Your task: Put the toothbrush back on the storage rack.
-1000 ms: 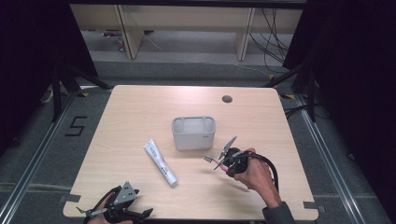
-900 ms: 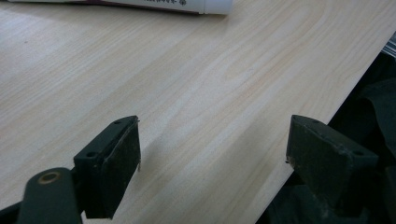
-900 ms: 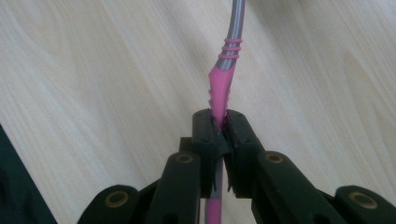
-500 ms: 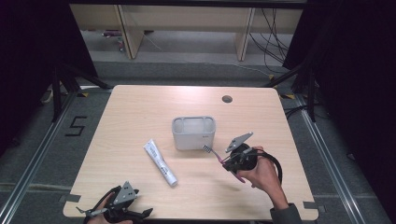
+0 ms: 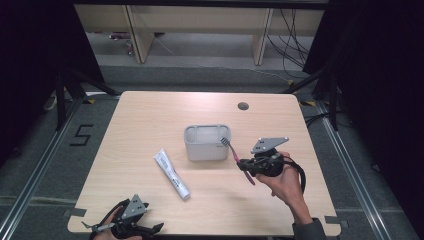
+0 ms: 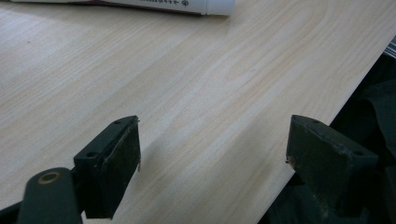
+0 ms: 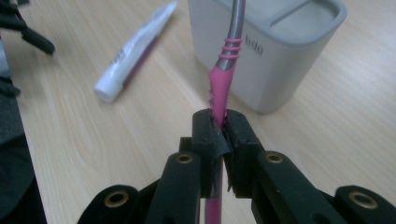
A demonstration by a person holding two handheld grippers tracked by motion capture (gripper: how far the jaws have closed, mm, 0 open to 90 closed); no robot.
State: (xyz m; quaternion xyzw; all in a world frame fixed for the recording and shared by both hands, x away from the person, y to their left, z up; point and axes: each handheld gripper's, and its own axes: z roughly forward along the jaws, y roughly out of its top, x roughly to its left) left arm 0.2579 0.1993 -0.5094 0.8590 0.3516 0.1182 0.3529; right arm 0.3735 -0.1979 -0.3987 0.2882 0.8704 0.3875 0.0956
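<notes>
High view: the right gripper (image 5: pixel 246 165) clamps a pink toothbrush (image 5: pixel 235 157) above the table (image 5: pixel 150 115), bristle head raised beside the grey holder (image 5: pixel 206 142), not yet dropped in; a toothpaste tube (image 5: pixel 171 174) lies untouched nearby.

Left gripper view: the left gripper (image 6: pixel 212 163) rests at the table edge, jaws wide and empty.

Right gripper view: jaws pinch the toothbrush's pink handle, its long axis running straight away toward the holder.

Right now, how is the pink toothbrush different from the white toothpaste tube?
The pink and grey toothbrush is thin and clamped in the right gripper, tilted up off the table; the white toothpaste tube is fatter and lies flat, untouched. Both are near the grey holder.
</notes>
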